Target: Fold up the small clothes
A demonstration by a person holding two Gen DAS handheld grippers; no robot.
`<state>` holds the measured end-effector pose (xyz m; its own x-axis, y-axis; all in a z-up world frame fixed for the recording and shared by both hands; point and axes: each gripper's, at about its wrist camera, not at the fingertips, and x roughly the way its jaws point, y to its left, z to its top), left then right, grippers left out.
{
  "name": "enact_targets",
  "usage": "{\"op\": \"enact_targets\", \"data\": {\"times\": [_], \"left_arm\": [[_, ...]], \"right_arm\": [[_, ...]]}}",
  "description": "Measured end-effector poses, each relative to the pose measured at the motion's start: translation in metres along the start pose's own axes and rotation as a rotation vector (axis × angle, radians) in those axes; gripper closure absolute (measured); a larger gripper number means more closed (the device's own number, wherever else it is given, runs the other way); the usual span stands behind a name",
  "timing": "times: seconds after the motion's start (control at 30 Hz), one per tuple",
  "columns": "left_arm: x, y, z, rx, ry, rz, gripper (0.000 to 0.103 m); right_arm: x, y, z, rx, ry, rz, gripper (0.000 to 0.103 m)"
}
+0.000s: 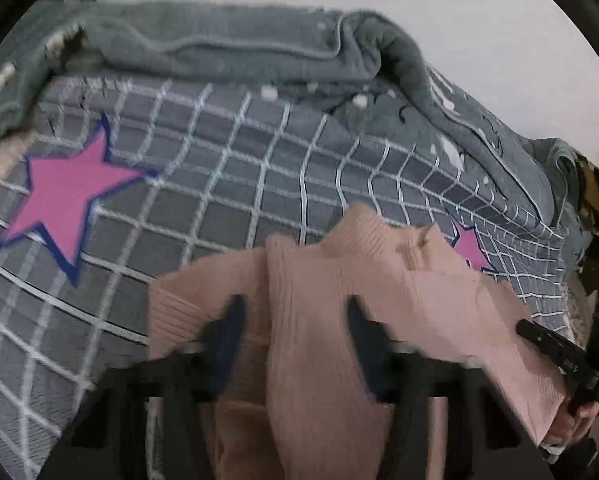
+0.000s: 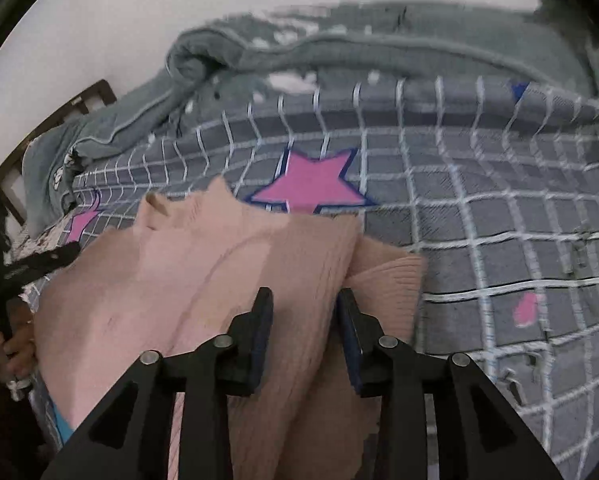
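In the left wrist view, a pink ribbed sweater [image 1: 323, 300] is seen lying near the camera on a grey checked bedsheet [image 1: 203, 208] printed with a pink star [image 1: 63, 196]. The left gripper [image 1: 295, 316] is held with its jaws wide apart, a vertical fold of the knit rising between them; whether the fabric is actually gripped cannot be told through the blur. A rumpled grey blanket [image 1: 227, 46] is bunched along the far edge.

In the right wrist view, the right gripper [image 2: 304, 312] is shown partly open, with sweater [image 2: 203, 272] fabric bunched between its blue-padded fingers [image 2: 349, 320]. A star [image 2: 311, 186] lies just beyond the garment.
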<state>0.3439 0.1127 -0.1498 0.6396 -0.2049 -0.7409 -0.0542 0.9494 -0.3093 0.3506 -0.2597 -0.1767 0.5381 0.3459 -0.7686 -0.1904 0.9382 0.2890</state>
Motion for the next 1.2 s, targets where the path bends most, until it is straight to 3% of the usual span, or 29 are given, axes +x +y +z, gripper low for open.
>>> {"op": "enact_targets", "data": {"times": [0.03, 0.07, 0.13, 0.27, 0.33, 0.43, 0.53, 0.63, 0.7, 0.83, 0.9, 0.97, 1.03, 1.2], "left_arm": [[0.008, 0.002, -0.003, 0.001, 0.03, 0.0, 0.095], [0.01, 0.003, -0.005, 0.001, 0.038, 0.002, 0.095], [-0.001, 0.006, -0.007, -0.02, -0.025, 0.009, 0.095], [-0.022, 0.006, -0.009, -0.006, -0.092, 0.047, 0.095], [-0.014, 0.006, -0.01, -0.004, -0.061, 0.078, 0.095], [-0.006, 0.004, -0.012, 0.01, -0.04, 0.115, 0.095], [-0.01, -0.002, -0.012, 0.035, -0.053, 0.135, 0.089], [-0.016, -0.005, -0.013, 0.031, -0.073, 0.114, 0.078], [-0.02, -0.006, -0.014, 0.022, -0.077, 0.089, 0.072], [-0.031, -0.005, -0.019, 0.001, -0.088, 0.041, 0.071], [-0.035, -0.005, -0.023, -0.004, -0.091, 0.028, 0.066], [-0.04, -0.003, -0.028, -0.013, -0.098, 0.014, 0.047], [-0.051, -0.001, -0.035, -0.023, -0.128, -0.003, 0.036], [-0.072, 0.0, -0.052, -0.025, -0.168, -0.029, 0.033]], "right_arm": [[0.004, 0.0, 0.001, 0.002, 0.008, 0.0, 0.081], [0.008, 0.0, 0.003, -0.002, 0.014, 0.008, 0.096], [0.011, 0.003, 0.004, -0.015, 0.008, 0.036, 0.097], [-0.009, 0.011, 0.012, -0.049, -0.104, 0.125, 0.097], [-0.001, 0.009, 0.014, -0.056, -0.073, 0.08, 0.097], [0.026, -0.004, 0.009, -0.001, 0.042, 0.04, 0.096], [0.019, -0.006, 0.012, 0.003, 0.019, 0.031, 0.093], [0.003, 0.005, 0.01, -0.071, -0.048, -0.058, 0.078], [-0.003, 0.007, 0.007, -0.087, -0.065, -0.064, 0.076], [-0.025, 0.001, -0.006, -0.055, -0.096, -0.108, 0.076], [-0.04, -0.002, -0.015, -0.048, -0.119, -0.126, 0.068], [-0.055, 0.0, -0.023, -0.057, -0.145, -0.15, 0.06], [-0.071, 0.001, -0.026, -0.046, -0.173, -0.138, 0.056], [-0.096, 0.004, -0.046, 0.021, -0.203, -0.054, 0.046]]}}
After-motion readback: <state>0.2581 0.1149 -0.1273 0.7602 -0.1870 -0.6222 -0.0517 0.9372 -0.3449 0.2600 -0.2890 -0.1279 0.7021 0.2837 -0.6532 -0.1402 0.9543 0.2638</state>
